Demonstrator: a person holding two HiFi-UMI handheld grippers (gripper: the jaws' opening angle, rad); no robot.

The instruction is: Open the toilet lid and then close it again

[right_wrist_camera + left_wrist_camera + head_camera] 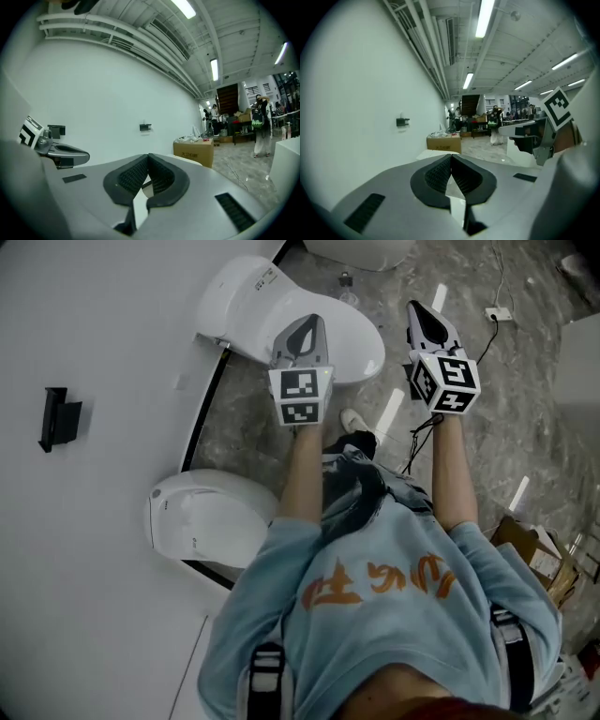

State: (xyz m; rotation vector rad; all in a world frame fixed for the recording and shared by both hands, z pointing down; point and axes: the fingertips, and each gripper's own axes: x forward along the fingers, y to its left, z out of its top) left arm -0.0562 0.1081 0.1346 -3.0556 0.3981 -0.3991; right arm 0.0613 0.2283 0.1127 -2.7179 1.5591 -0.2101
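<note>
Two white toilets stand against the white wall in the head view, both with their lids down. The far toilet (251, 298) lies ahead of me and the near toilet (202, 519) is at my left side. My left gripper (305, 326) hangs in the air above the far toilet's lid (356, 345), shut and holding nothing. To its right, over the floor, my right gripper (423, 311) is also shut and holds nothing. In the left gripper view the dark pads (440, 174) meet. The pads (133, 176) in the right gripper view meet too.
A black bracket (58, 418) is fixed to the wall. Cables (489, 317) run over the grey marbled floor, and a cardboard box (536, 555) sits at my right. Another white fixture (361, 249) stands at the top edge. Far down the room are a box (193, 151) and people.
</note>
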